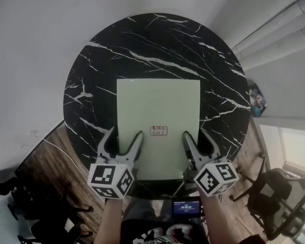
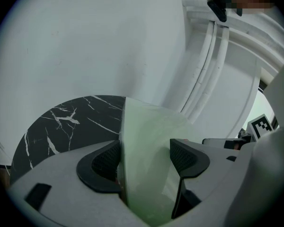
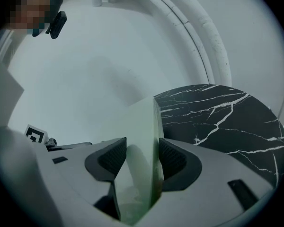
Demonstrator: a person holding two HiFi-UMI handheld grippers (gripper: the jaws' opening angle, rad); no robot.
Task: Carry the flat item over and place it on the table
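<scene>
A pale green flat square panel (image 1: pixel 157 105) with a small red label lies flat on the round black marble table (image 1: pixel 91 75), its near edge close to the table's front rim. My left gripper (image 1: pixel 124 137) straddles the panel's near left corner, one finger over the panel and one beyond its side edge, jaws wide apart. My right gripper (image 1: pixel 198 136) stands the same way at the near right corner. In the left gripper view the panel (image 2: pixel 146 141) runs between the spread pads of the gripper (image 2: pixel 144 157). The right gripper view shows the panel (image 3: pixel 139 126) between its open pads (image 3: pixel 142 160).
White pipes (image 1: pixel 279 29) run along the wall at the back right. A small colourful object (image 1: pixel 256 99) lies by the table's right side. Dark chairs stand at the lower right (image 1: pixel 274 197) and lower left (image 1: pixel 35 222) on a wooden floor. A small screen (image 1: pixel 187 206) sits near my body.
</scene>
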